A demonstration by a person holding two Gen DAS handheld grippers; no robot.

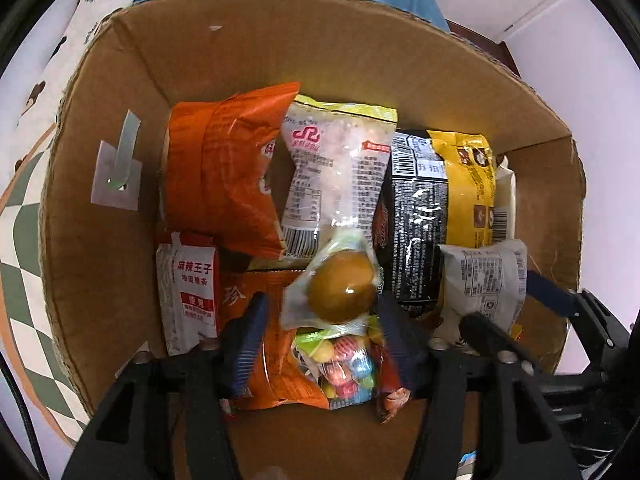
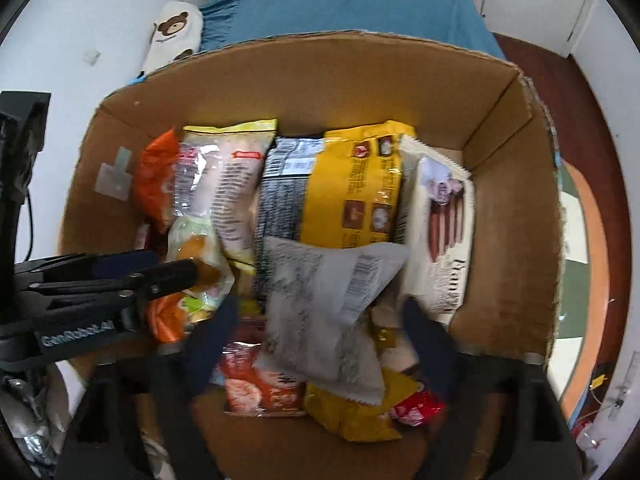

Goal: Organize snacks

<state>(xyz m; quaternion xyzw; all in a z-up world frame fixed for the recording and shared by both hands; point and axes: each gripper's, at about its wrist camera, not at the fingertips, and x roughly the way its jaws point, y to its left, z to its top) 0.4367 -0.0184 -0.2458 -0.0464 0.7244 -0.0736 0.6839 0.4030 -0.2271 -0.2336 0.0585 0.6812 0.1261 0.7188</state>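
I look down into a cardboard box (image 1: 100, 280) full of snack bags. My left gripper (image 1: 324, 332) stands open. A clear packet holding a brown egg (image 1: 340, 292) sits between its fingers, above a bag of coloured candy balls (image 1: 348, 364), and the pads are not pressing on it. My right gripper (image 2: 320, 328) is wide open around a blurred white packet with a barcode (image 2: 324, 312), and its pads stand apart from the packet. In the right wrist view, the left gripper (image 2: 160, 268) reaches in from the left beside the egg packet (image 2: 196, 252).
Packed along the far side are an orange bag (image 1: 224, 176), a clear bag with a yellow-green top (image 1: 336, 168), a black and yellow bag (image 1: 440, 188) and a cream box of chocolate sticks (image 2: 440, 220). A red and white packet (image 1: 188, 288) stands at the left. A blue blanket (image 2: 360, 8) lies beyond the box.
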